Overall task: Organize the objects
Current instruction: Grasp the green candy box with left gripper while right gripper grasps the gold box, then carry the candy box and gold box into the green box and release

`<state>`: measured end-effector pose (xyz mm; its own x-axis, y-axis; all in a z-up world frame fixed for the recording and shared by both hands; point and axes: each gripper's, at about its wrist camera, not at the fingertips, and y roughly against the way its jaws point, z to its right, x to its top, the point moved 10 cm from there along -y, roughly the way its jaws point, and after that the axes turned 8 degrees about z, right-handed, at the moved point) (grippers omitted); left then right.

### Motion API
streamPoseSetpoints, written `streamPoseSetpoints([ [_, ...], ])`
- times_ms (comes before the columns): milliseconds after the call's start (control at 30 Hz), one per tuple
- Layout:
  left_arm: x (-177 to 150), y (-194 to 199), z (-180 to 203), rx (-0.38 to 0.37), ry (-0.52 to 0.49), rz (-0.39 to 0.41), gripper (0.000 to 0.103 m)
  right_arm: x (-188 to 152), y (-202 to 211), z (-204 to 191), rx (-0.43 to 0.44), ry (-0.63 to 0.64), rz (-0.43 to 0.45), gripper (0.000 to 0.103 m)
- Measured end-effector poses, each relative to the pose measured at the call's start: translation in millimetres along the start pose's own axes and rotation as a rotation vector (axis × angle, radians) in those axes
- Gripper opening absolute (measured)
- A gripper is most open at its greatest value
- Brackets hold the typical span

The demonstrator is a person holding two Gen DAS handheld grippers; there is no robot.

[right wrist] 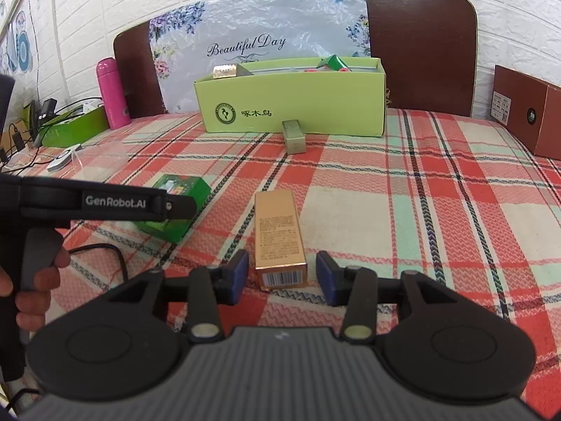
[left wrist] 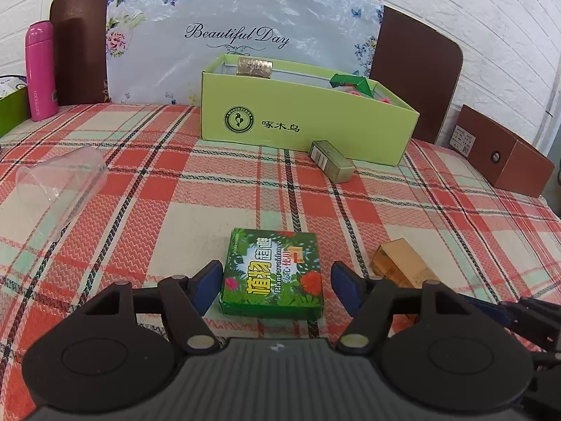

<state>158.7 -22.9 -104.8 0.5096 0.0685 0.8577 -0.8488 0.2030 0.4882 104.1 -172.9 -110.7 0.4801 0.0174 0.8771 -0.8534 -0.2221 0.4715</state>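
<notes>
At lower centre of each frame, one claw stands apart: left claw [left wrist: 277, 287] flanks one flat green leaf-printed box [left wrist: 272, 275]; right claw [right wrist: 282, 275] flanks one gold carton [right wrist: 279, 236]. One olive carton [right wrist: 293, 137] touches one lime bin [right wrist: 291, 105], upper centre.

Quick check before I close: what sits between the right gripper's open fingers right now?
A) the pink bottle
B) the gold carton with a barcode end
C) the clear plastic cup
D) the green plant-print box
B: in the right wrist view, the gold carton lies on the plaid cloth with its barcode end between the open right gripper fingers, neither pad touching it.
</notes>
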Motion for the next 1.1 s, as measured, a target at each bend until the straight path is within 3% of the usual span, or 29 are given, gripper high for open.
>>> streamPoseSetpoints([
  [167,-6,-6,-3,-0.002,0.024,-0.037,0.071,2,-3,2,-0.004,0.001,-0.001,0.042],
  [833,-1,-12,-7,-0.012,0.024,-0.007,0.070,5,-23,-1,0.020,-0.001,-0.006,0.042],
  [967,-1,-10,-5,-0.026,0.010,0.009,0.065,5,-26,-1,0.022,0.004,-0.007,0.031],
  [1100,3,-7,-3,-0.058,0.013,0.020,0.065,7,-25,-1,0.025,0.003,0.004,0.030],
])
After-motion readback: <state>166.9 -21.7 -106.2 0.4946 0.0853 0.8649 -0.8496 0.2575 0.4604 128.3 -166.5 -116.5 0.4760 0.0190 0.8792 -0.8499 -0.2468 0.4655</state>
